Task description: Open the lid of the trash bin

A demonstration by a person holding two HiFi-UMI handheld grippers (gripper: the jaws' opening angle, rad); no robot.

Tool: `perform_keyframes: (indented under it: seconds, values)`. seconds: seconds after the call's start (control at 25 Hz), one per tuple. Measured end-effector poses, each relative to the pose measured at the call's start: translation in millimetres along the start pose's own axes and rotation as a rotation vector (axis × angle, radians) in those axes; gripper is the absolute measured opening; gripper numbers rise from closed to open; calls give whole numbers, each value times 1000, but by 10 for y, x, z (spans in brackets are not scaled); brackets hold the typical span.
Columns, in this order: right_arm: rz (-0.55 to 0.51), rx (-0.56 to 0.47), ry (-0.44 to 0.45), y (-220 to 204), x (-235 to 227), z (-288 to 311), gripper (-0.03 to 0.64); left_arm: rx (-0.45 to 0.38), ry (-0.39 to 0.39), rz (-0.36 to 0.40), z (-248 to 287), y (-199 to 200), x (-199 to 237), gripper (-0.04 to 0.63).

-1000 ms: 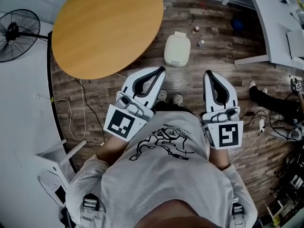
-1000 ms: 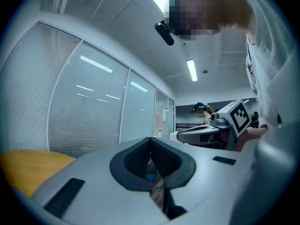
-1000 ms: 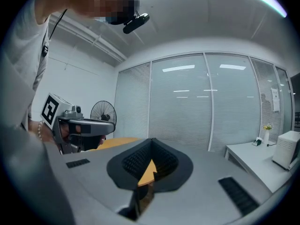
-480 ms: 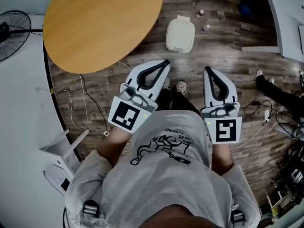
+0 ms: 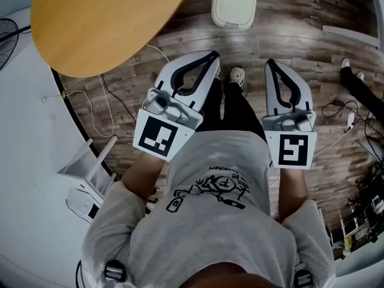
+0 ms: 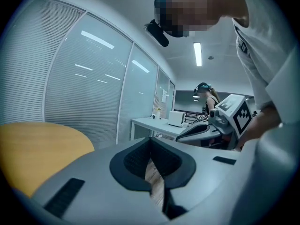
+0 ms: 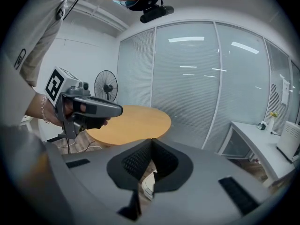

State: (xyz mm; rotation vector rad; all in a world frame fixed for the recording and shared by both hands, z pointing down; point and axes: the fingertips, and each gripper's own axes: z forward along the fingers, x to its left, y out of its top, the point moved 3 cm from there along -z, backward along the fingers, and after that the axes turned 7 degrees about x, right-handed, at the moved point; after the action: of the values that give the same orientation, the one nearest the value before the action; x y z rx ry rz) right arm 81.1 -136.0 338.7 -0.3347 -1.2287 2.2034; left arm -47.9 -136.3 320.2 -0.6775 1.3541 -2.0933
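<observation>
A person stands on the wooden floor (image 5: 288, 35) with the left gripper (image 5: 211, 55) and right gripper (image 5: 270, 63) held out front, both jaws closed on nothing. The white trash bin (image 5: 234, 3), lid down, sits farther ahead, right of the round tabletop (image 5: 102, 23).

Dark wood plank floor (image 5: 300, 41). Round light-wood table (image 5: 102, 23) far left, its edge over a pale grey surface (image 5: 30, 161) that runs down the left side. Black fan (image 7: 105, 85) behind the table, by a white wall (image 7: 84, 55). White cable (image 5: 159, 53) on the planks at the table edge, more cables (image 5: 336, 105) at right. White stand (image 5: 84, 176) near left. Glass partitions (image 7: 187, 88) with shut blinds, light strips reflected in them. White desk (image 6: 154, 124) by the far glass. Ceiling light (image 6: 197, 54) lit.
</observation>
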Motion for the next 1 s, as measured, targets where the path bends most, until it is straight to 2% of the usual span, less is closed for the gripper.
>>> perform_keyframes:
  seconds: [0.16,0.44,0.64,0.88,1.0]
  values:
    - [7,40,6,-304,78,158,8,27,-7,-10,105,-319,3,18]
    - [-34,118,17,-864,94,483,8,87,-21,30,425,-911,17,18]
    - [-73,149,30,-1214,155,737,8,107,-31,28,629,-1256,63,18]
    - [-142,188,62,-1723,251,1119,8,141,-48,82,922,-1774,78,18]
    - [-171,216,89,-1944,279,1302,8,155,-60,71,1054,-2000,101,18]
